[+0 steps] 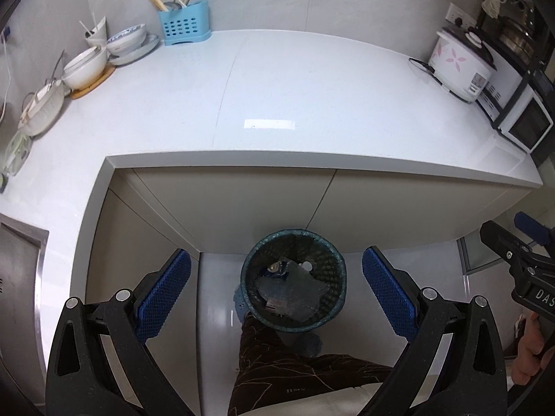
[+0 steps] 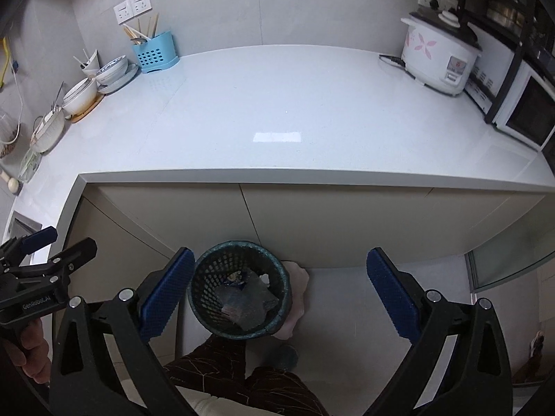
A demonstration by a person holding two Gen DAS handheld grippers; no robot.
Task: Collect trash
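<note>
Trash [image 1: 289, 289] lies in the bin [image 1: 294, 239], a dark mesh basket standing on the pale floor [image 2: 347, 298] right at the foot of the cabinet doors [image 1: 242, 201], below the front edge of the bench [image 1: 277, 83]. Crumpled grey plastic and a few small scraps fill its bottom, all below the rim. In the left wrist view the left claw [image 1: 276, 296] is spread wide with nothing between its blue pads [image 1: 163, 298], and the bin shows in the gap between them; a patterned trouser leg [image 1: 277, 364] stands just beside the bin's near side. In the right wrist view the right claw [image 2: 281, 298] is likewise fully apart and holds nothing, with the bin just beside its left pad and bare floor under the rest of the gap. Each claw shows at the edge of the other's view, so the two are near each other, side by side above the bin. On top, the bench is bare across its broad middle up to the front lip. Bowls [image 1: 104, 52] and a blue utensil holder [image 1: 184, 22] crowd the far left corner; a rice cooker [image 2: 438, 59] and a microwave [image 2: 520, 107] sit on the right. A sink [image 1: 17, 270] edges in at the left.
</note>
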